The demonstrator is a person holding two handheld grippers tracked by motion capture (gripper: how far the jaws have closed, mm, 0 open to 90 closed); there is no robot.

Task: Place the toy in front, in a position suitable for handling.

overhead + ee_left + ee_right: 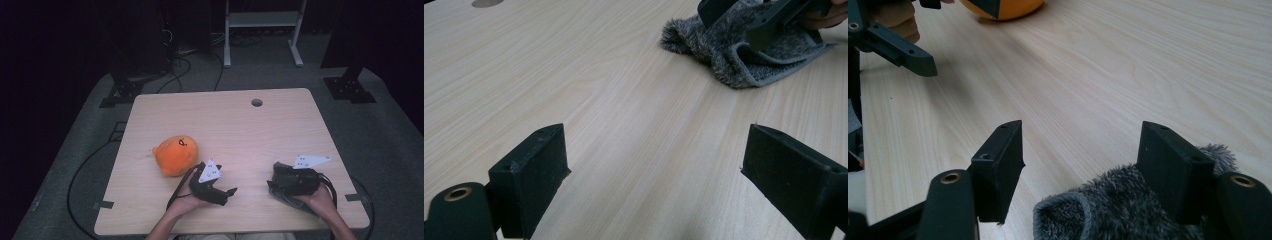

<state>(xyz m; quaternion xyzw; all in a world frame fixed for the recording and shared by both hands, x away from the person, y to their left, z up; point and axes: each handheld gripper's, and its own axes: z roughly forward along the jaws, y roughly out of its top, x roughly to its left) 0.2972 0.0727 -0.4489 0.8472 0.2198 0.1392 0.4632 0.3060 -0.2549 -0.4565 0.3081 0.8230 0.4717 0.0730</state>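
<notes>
An orange plush toy (175, 155) lies left of centre on the wooden table (240, 125); its edge also shows in the right gripper view as the plush toy (1003, 7). My left gripper (227, 196) rests just right of it near the front edge, open with bare wood between its jaws (654, 150). A grey furry cloth (744, 55) lies crumpled at front right under my right gripper (274, 180). That gripper (1080, 145) is open, and the cloth's (1108, 207) fuzzy edge lies low between its jaws, unpinched.
A round cable hole (257, 102) sits near the table's far edge. Beyond the table stand a white metal frame (262, 30), dark stands and floor cables (175, 65). A hand holds each gripper at the front edge.
</notes>
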